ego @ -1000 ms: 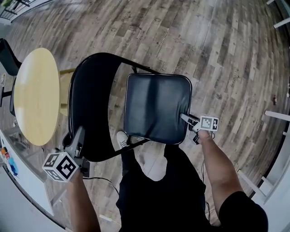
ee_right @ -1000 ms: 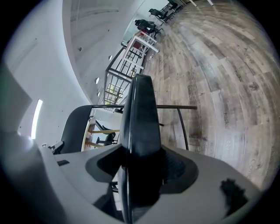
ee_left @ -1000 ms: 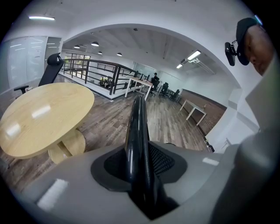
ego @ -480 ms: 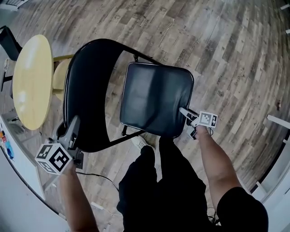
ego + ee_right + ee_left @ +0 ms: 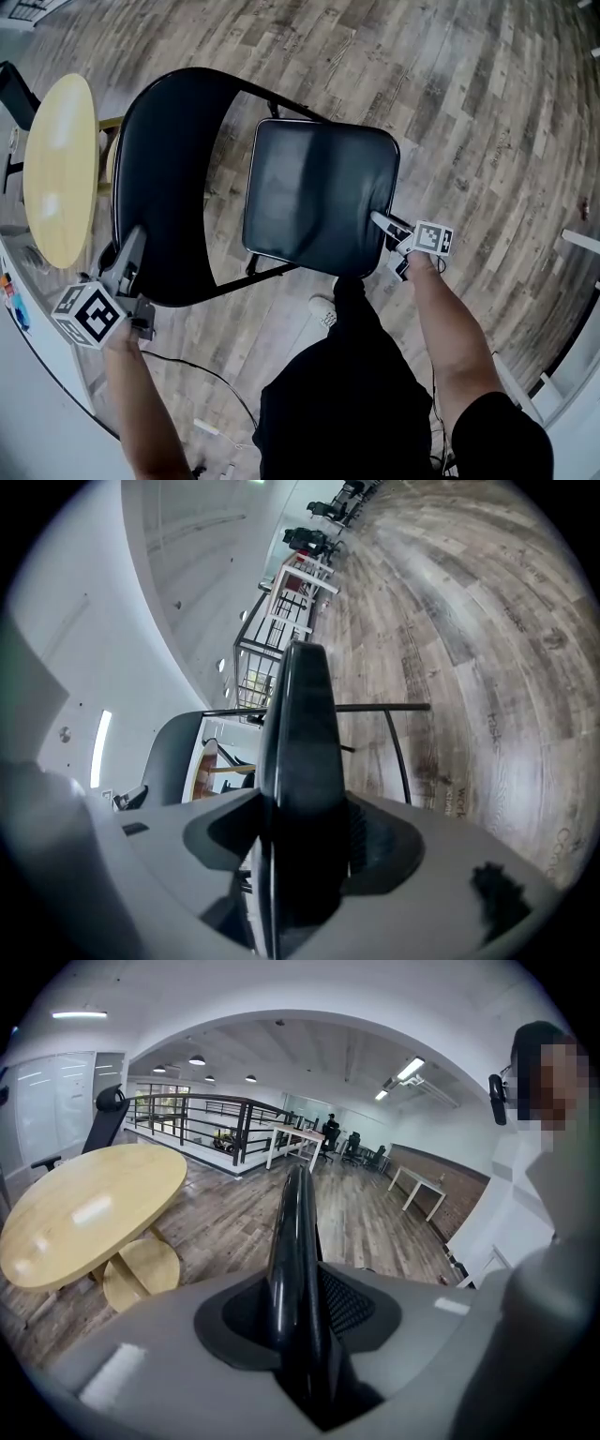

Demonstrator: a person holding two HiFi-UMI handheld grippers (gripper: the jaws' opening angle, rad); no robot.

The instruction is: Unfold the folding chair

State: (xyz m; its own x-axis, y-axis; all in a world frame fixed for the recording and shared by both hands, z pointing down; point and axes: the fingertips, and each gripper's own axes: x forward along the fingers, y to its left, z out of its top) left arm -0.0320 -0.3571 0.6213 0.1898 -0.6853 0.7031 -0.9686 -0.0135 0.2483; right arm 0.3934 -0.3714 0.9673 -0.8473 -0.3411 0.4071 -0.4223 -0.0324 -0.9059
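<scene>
Holding the black metal folding chair (image 5: 281, 141): my left gripper (image 5: 136, 242) jaws clamp its backrest (image 5: 169, 178), my right gripper (image 5: 379, 219) jaws its seat (image 5: 319, 192); round yellow wooden table (image 5: 58, 169) crowds frame-left.

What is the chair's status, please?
Left hand-held gripper shut on backrest, right hand-held gripper shut on seat. Seat faces up. Round table close behind backrest.

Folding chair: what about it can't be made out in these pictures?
Head view: the legs are mostly hidden under the seat and backrest.
Right gripper view: the seat is edge-on in the right hand-held gripper, so its top is unseen.
Left gripper view: only the backrest's edge shows.
No view shows the hinge lock.
</scene>
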